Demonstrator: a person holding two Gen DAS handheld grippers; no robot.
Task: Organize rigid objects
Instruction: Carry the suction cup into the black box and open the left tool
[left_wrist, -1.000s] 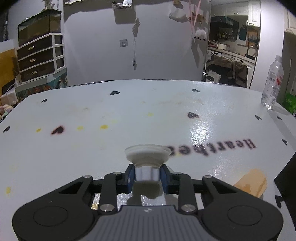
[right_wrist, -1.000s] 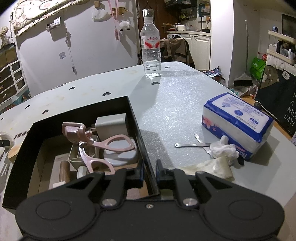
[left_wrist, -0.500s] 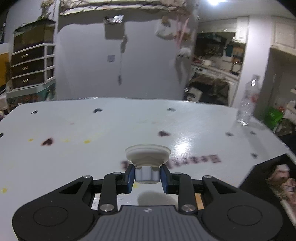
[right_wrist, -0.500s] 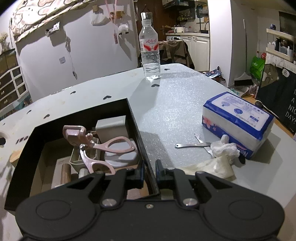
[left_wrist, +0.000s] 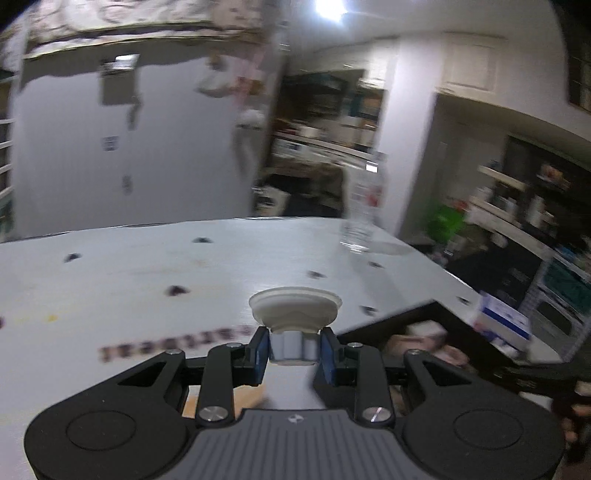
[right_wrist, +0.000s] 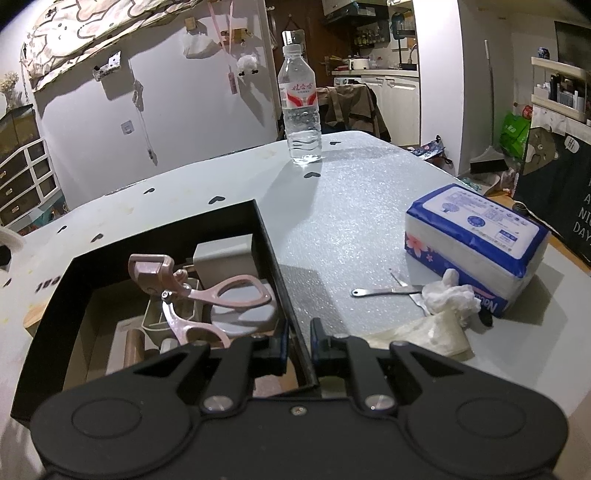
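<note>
The step in hand looks like carrying: the left gripper (left_wrist: 294, 349) has its fingers (left_wrist: 260, 349) clamped on the neck of a small white suction-cup piece (left_wrist: 294, 308), held clear above the counter (left_wrist: 147, 280) at lower centre of the left view. The black box (right_wrist: 266, 236) shows at lower right there. The right gripper (right_wrist: 298, 341) pinches the box's right wall, fingers narrow. Next, I judge, the piece must come over the box, clear of the pink eyelash curler (right_wrist: 184, 291), before release. Against a second ago, the left view has swung rightward: the box and water bottle (left_wrist: 360, 218) sit further into frame; the right view is unchanged.
</note>
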